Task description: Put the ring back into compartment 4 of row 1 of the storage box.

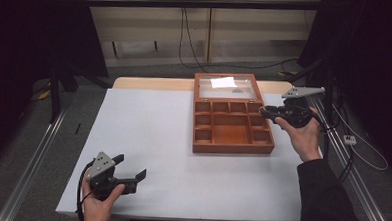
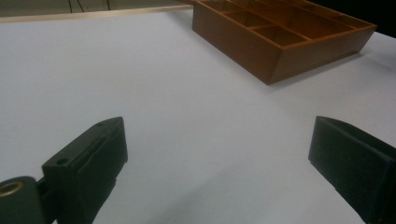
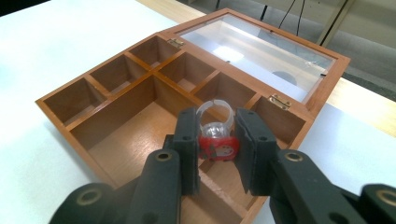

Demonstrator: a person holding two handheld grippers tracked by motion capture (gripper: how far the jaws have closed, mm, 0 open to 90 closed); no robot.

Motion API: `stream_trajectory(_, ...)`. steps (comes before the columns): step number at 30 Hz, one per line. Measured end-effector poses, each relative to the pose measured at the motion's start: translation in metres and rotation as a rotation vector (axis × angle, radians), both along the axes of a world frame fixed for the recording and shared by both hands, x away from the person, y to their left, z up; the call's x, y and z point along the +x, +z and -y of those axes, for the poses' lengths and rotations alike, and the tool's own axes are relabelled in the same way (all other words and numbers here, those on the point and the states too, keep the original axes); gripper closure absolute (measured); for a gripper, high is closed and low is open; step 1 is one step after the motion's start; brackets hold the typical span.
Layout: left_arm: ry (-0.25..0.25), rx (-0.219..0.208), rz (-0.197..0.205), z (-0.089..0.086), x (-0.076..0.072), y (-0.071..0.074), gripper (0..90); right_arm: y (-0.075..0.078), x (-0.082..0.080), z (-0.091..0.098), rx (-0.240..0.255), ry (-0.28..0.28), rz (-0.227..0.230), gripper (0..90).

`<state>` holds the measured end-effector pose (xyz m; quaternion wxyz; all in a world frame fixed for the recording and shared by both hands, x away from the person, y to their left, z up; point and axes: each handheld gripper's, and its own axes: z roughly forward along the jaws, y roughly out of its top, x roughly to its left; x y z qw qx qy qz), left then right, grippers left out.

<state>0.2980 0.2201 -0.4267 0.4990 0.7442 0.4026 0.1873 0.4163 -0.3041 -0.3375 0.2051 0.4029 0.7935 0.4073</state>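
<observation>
A wooden box with several compartments lies open on the white table, its glass lid folded back flat. My right gripper hovers over the box's right side. In the right gripper view that gripper is shut on a small red and clear plastic piece with a clear loop on top, held above the compartments of the box. My left gripper rests near the table's front left corner, open, with nothing between its jaws. From the left gripper the box lies ahead and to the right.
The white tabletop spreads wide to the left of the box. A wooden strip borders the table's far edge. Metal rails run along the floor on both sides, and cables hang at the back.
</observation>
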Motion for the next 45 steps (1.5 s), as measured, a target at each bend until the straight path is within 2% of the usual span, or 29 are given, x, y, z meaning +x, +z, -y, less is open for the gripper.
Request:
stream_trajectory(10, -0.014, 0.008, 0.003, -0.001, 0.000, 0.000, 3.8, 0.004, 0.016, -0.002, -0.002, -0.014, 0.000, 71.3)
stream_trajectory(13, -0.007, -0.006, 0.003, 0.000, 0.000, 0.000, 3.8, 0.003, 0.020, -0.003, 0.004, -0.021, 0.001, 71.3)
stream_trajectory(23, -0.013, 0.009, -0.001, -0.001, 0.000, 0.000, 3.8, 0.002, 0.032, -0.009, -0.015, -0.017, -0.005, 71.3)
stream_trajectory(27, -0.009, 0.002, -0.004, 0.000, 0.001, -0.001, 3.8, 0.002, 0.037, -0.009, -0.017, -0.027, -0.002, 71.3)
stream_trajectory(45, -0.008, 0.017, -0.006, -0.001, 0.000, -0.001, 4.1, -0.009, 0.053, -0.015, -0.032, -0.045, -0.030, 71.3)
